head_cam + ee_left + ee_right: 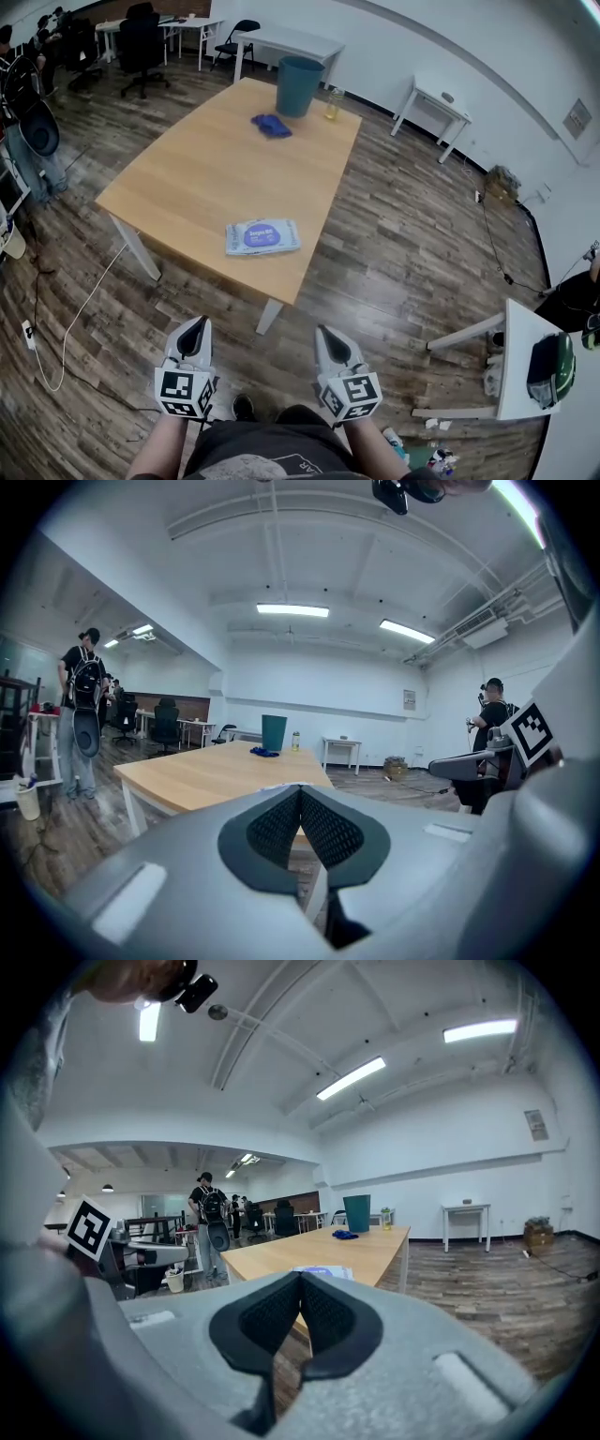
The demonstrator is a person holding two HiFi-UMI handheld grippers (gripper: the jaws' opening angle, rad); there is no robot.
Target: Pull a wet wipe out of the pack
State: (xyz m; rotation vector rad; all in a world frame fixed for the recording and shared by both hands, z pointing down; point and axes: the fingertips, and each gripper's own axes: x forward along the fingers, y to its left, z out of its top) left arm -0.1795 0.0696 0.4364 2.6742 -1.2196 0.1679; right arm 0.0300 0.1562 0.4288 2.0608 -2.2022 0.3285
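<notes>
I read left hand-held gripper [197, 328] as jaws pressed together, nothing between them. Right hand-held gripper [325, 334] likewise closed, empty. Both sit low, short of counter, above wood-plank floor [394, 244]. Flat white-and-blue wet wipe pack [262, 236] lies on light wooden rectangular counter [187, 178] near its near edge, well apart from both. At far end: teal round bin [299, 86], crumpled blue cloth [271, 125] just beside it, small yellow bottle [332, 103].

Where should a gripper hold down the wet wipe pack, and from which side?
Probably pin the wet wipe pack at its left short end, coming from the near table edge: it lies flat, long side across, leaving the central blue label free.
</notes>
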